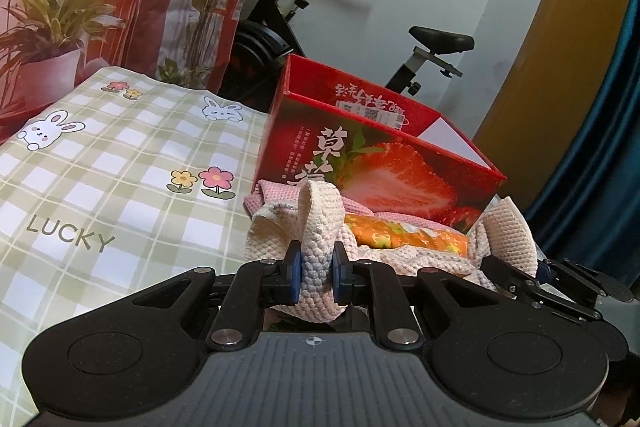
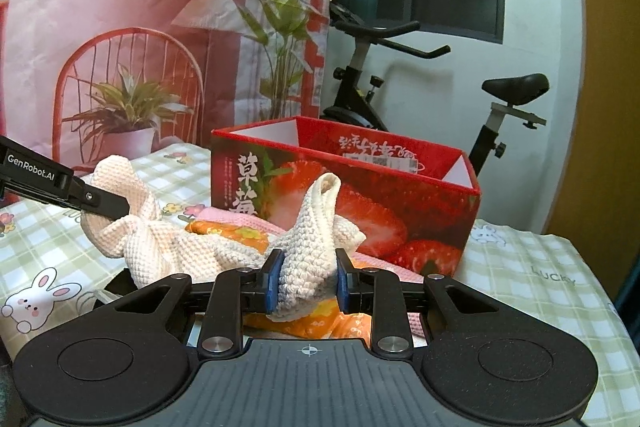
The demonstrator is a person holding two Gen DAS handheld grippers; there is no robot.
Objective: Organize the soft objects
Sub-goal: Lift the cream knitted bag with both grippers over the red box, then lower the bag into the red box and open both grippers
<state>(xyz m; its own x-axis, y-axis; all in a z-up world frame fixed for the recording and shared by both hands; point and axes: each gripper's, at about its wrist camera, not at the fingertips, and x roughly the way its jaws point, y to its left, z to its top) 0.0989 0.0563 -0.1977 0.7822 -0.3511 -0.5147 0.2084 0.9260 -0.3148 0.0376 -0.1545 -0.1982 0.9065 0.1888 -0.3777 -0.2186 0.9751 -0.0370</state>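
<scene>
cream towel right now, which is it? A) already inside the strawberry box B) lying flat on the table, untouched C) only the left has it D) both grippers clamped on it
D: the left gripper is shut on one bunched end of the cream waffle-knit towel and the right gripper on the other, the towel spanning between them in front of the red strawberry box, not inside it.

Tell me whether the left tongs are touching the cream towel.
Touching. The left wrist view shows the left tongs shut on a bunched fold of the cream towel, both blue pads pressed into it.
</scene>
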